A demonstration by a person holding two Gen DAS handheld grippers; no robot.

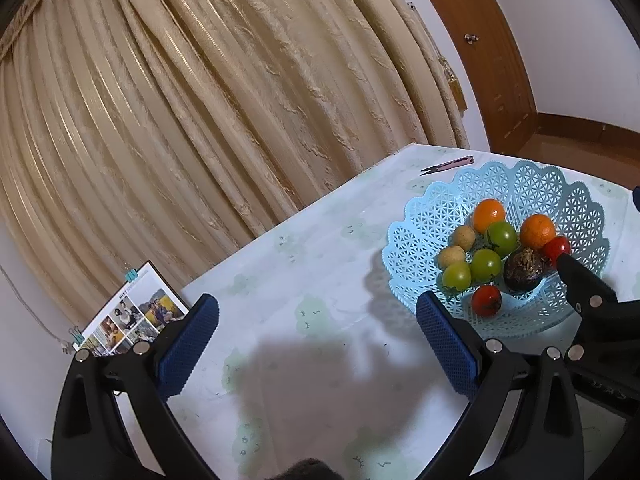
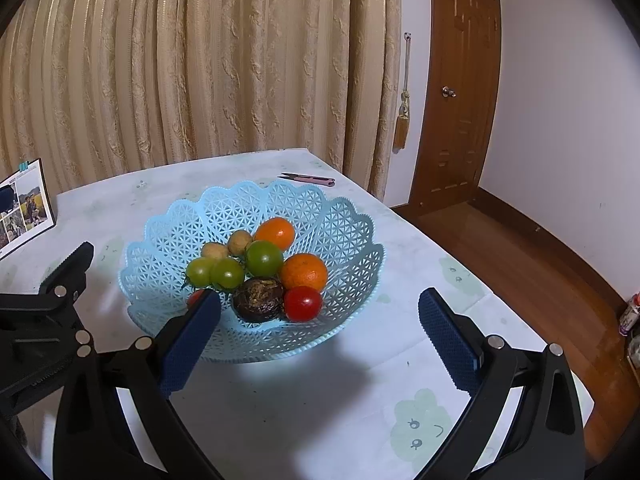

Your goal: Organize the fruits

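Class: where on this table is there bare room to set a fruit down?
Bare cloth lies between the photo calendar and the blue lattice basket, and in front of the basket. The basket's bottom is crowded with fruit.

Left wrist cam: sits low over table (image 1: 304, 360), tilted, facing curtain (image 1: 200, 100). Own fingers (image 1: 188, 344) frame bottom edge, basket (image 1: 440, 224) off at 3 o'clock, photo card (image 1: 132, 312) at 9.

Right wrist cam: bit further back, level, facing curtain (image 2: 200, 60) and door (image 2: 460, 100). Basket (image 2: 344, 232) near dead centre, close, photo card (image 2: 24, 204) at 9 o'clock.

Shared: basket, photo card, curtain, snips (image 1: 448, 165) (image 2: 308, 178) past basket at 12. Each cam catches other gripper's finger at frame edge.
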